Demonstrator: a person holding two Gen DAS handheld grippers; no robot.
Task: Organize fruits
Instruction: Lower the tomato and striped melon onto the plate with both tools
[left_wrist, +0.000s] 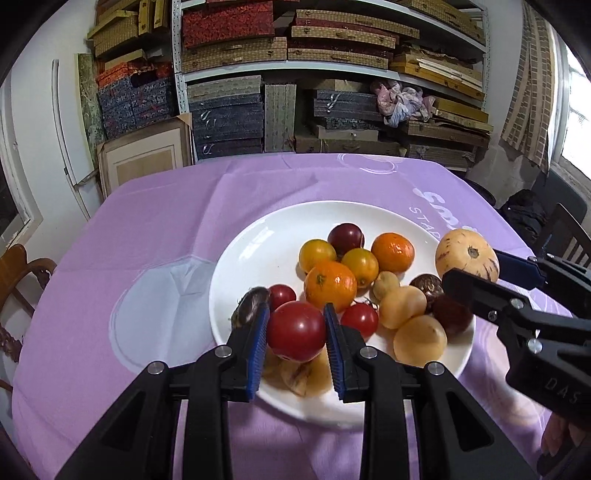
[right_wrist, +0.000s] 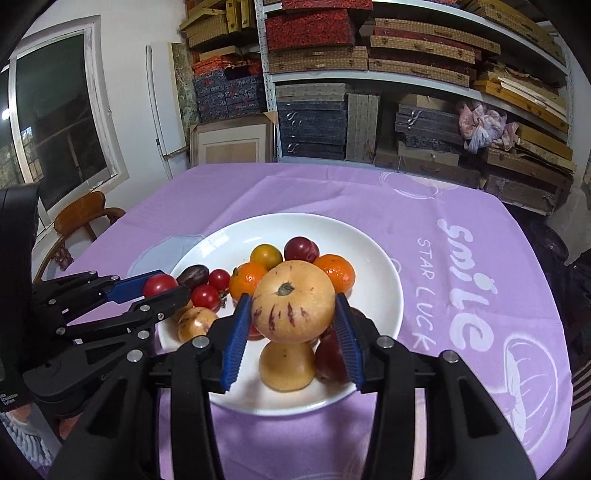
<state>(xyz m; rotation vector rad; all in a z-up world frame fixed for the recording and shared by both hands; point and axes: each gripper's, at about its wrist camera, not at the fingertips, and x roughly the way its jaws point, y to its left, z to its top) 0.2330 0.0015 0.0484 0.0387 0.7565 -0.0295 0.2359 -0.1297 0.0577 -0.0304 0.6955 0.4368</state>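
Note:
A white plate (left_wrist: 258, 258) on the purple tablecloth holds many fruits: oranges (left_wrist: 330, 285), yellow and red tomatoes, a dark plum (left_wrist: 346, 239) and tan gourd-shaped fruits (left_wrist: 419, 339). My left gripper (left_wrist: 296, 330) is shut on a big red tomato (left_wrist: 296, 331) above the plate's near side. My right gripper (right_wrist: 293, 323) is shut on a pale yellow melon with purple streaks (right_wrist: 293, 300), held above the plate (right_wrist: 376, 280). The melon (left_wrist: 466, 255) and right gripper also show at the right of the left wrist view. The left gripper with its tomato (right_wrist: 159, 285) shows at the left of the right wrist view.
The purple cloth (right_wrist: 461, 266) with white "smile" lettering covers the table. Shelves of stacked boxes (left_wrist: 332, 55) stand behind it. A wooden chair (right_wrist: 86, 218) sits at the far left, a dark chair (left_wrist: 565, 236) at the right. A window (right_wrist: 55, 110) is on the left wall.

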